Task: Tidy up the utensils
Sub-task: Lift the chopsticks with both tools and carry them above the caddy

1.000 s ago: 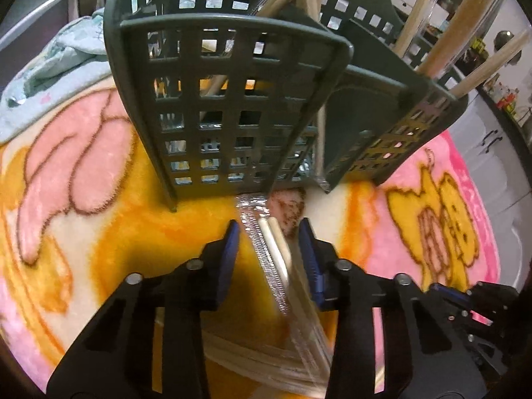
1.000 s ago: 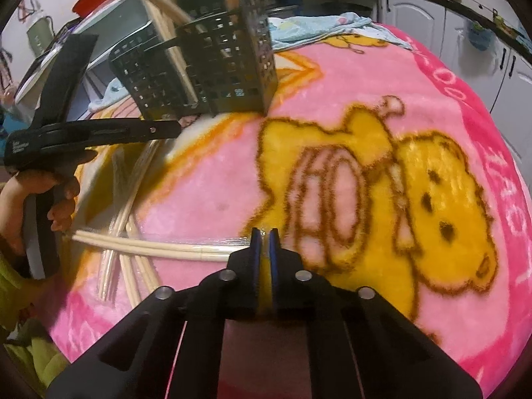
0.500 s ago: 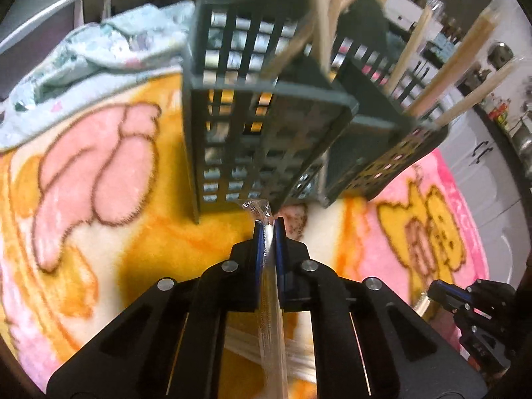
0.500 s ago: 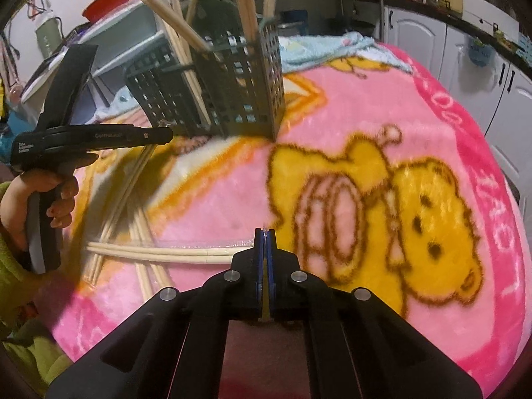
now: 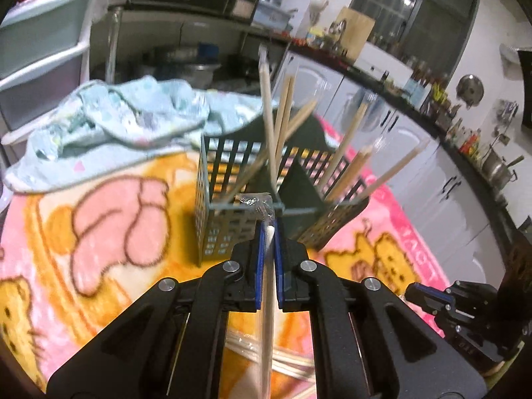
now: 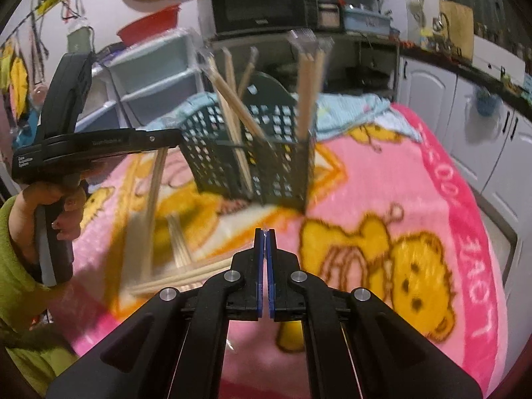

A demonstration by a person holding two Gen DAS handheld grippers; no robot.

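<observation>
A dark green mesh utensil holder point(image 5: 232, 219) point(image 6: 266, 153) stands on the blanket with several wrapped chopstick pairs upright in it. My left gripper point(image 5: 268, 232) is shut on a plastic-wrapped chopstick pair point(image 5: 267, 299) and holds it lifted, its tip level with the holder's near rim. In the right wrist view the left gripper point(image 6: 99, 146) is seen with that pair point(image 6: 154, 193) hanging steeply down. My right gripper point(image 6: 265, 232) is shut and holds nothing I can see, above the blanket in front of the holder. More wrapped chopsticks point(image 6: 179, 276) point(image 5: 292, 365) lie on the blanket.
A pink and yellow cartoon blanket point(image 6: 399, 199) covers the table. A crumpled light blue cloth point(image 5: 126, 119) lies behind the holder. White cabinets point(image 5: 449, 193) and a cluttered counter run along the right. Plastic drawers point(image 6: 156, 73) and a microwave point(image 6: 262, 3) stand behind.
My left gripper shut on a wrapped chopstick pair and lifted it off the blanket towards the holder's rim. My right gripper stayed shut and rose a little.
</observation>
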